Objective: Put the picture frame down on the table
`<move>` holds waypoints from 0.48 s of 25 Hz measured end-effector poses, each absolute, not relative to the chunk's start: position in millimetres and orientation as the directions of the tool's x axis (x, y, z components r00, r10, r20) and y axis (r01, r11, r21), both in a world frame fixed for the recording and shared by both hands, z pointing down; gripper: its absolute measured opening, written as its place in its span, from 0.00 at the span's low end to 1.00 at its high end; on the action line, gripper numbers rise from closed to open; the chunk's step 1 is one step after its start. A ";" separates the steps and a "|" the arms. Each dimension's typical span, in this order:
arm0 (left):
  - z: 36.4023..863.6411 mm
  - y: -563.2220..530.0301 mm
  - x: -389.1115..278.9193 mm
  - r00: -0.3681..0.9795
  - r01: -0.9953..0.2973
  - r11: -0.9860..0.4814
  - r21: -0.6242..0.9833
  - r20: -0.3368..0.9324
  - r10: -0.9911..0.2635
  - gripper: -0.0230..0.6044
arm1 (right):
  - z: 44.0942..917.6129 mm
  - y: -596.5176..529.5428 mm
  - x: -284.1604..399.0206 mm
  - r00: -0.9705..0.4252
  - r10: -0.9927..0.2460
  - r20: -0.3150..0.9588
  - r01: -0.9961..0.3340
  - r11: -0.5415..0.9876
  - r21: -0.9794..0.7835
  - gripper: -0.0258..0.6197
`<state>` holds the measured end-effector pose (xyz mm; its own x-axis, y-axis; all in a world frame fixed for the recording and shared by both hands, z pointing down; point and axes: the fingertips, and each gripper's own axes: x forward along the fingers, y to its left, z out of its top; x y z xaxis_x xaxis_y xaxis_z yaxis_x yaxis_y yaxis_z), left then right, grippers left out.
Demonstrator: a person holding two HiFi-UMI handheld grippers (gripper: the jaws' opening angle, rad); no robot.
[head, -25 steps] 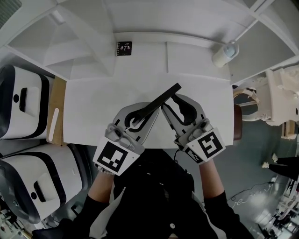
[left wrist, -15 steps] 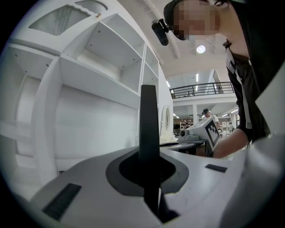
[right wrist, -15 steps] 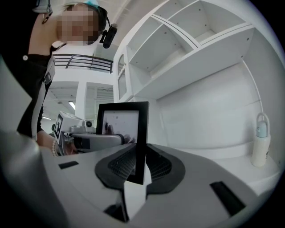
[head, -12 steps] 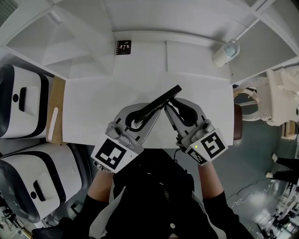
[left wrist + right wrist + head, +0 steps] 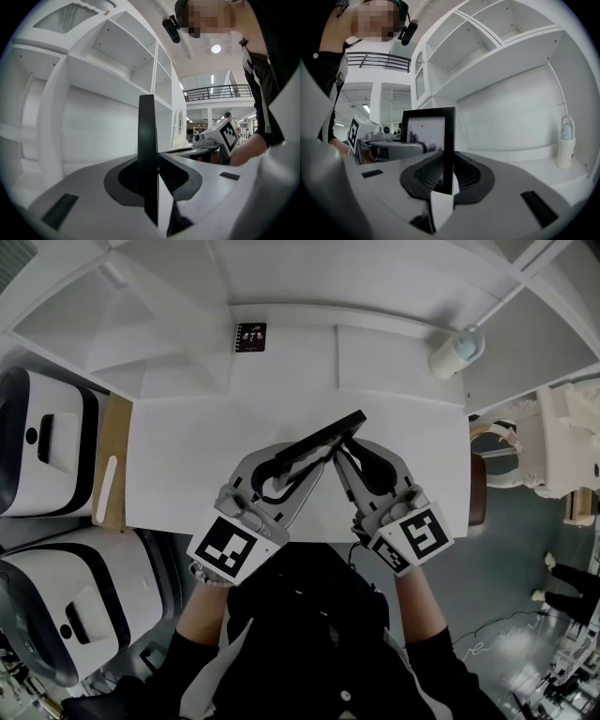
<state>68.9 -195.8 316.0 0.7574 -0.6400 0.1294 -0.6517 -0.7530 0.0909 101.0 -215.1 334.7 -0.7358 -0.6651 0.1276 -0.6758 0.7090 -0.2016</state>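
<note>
A black picture frame (image 5: 323, 439) stands on edge over the white table (image 5: 187, 456), between my two grippers. My left gripper (image 5: 298, 461) has the frame's edge (image 5: 147, 140) between its jaws; they have just been opening and now stand slightly apart from it. My right gripper (image 5: 342, 456) has closed within the last second and is shut on the frame's other side (image 5: 449, 154). The right gripper view shows the frame's white picture face (image 5: 425, 132). The frame's lower edge is hidden behind the jaws.
A small black card (image 5: 249, 337) leans at the back of the table under white shelves. A white bottle (image 5: 454, 350) stands at the back right, the bottle (image 5: 565, 143) to the right of my right gripper. White and black machines (image 5: 47, 446) stand to the left, a chair (image 5: 478, 486) to the right.
The right gripper's jaws have narrowed onto the frame. The frame has turned slightly more crosswise in the head view. Both hands have stayed almost in place.
</note>
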 end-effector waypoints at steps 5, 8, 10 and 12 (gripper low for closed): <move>326.4 -204.1 63.1 0.729 -0.682 -0.727 0.076 0.149 -0.669 0.22 | 342.1 -225.4 105.5 -0.698 -0.697 0.165 -0.715 0.667 -0.209 0.14; 336.1 -208.5 58.3 0.703 -0.708 -0.703 0.073 0.174 -0.690 0.27 | 348.9 -230.9 108.0 -0.670 -0.717 0.193 -0.742 0.636 -0.214 0.14; 344.5 -211.8 54.2 0.681 -0.727 -0.684 0.065 0.194 -0.706 0.30 | 353.4 -234.5 109.6 -0.650 -0.731 0.210 -0.760 0.614 -0.214 0.14; 353.8 -215.4 49.8 0.659 -0.745 -0.666 0.042 0.204 -0.724 0.33 | 358.1 -238.2 111.2 -0.629 -0.744 0.226 -0.777 0.592 -0.213 0.14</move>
<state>49.8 -215.4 353.8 0.6592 -0.7238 0.2041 -0.7445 -0.6663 0.0417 111.2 -238.2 358.1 -0.6288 -0.7440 0.2259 -0.7772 0.5923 -0.2125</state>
